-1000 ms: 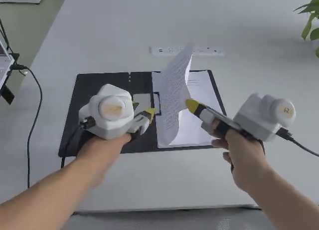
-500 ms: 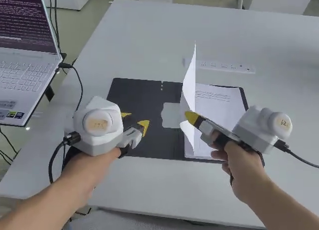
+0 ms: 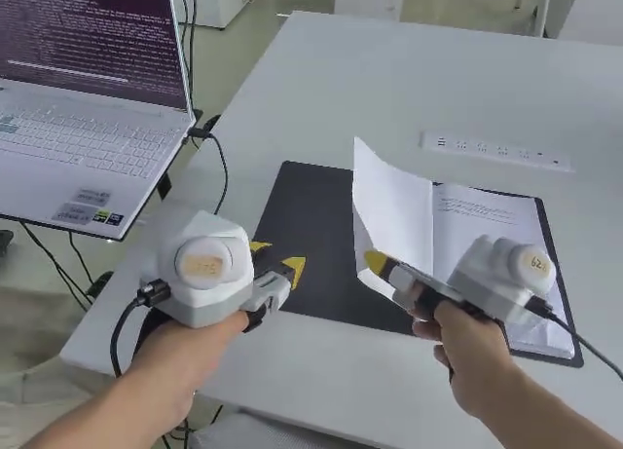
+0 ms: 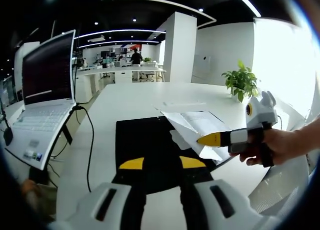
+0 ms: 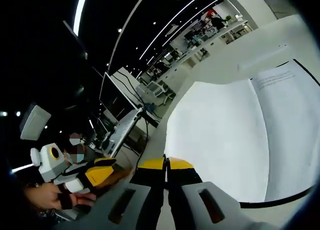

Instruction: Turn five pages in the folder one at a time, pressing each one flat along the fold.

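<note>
Page (image 3: 389, 210) mid-turn. Right gripper (image 3: 380, 264) pinches its near edge. In the right gripper view the jaws are closed together, with the sheet rising from between them. Over the last second the page has gone from standing about upright over the fold to leaning left, out over the black left cover of the folder (image 3: 311, 215). Not yet down: the sheet is raised clear of the cover. Folder lies open on the worktop (image 3: 321, 79), with the remaining pages (image 3: 487, 225) flat on its right half.

Left gripper (image 3: 276, 257), jaws wide with nothing between them, sat above the left cover near the fold a second ago. Now it hovers at the cover's near left edge, out of the page's path. Head camera has swung left as well, bringing a laptop (image 3: 88, 79) into view; that is no move of the folder.

Judgement: this turn is past halfway. Left to do on this page: lay it on the left cover, release, then press along the fold. Number of pages already turned cannot be told from here.
</note>
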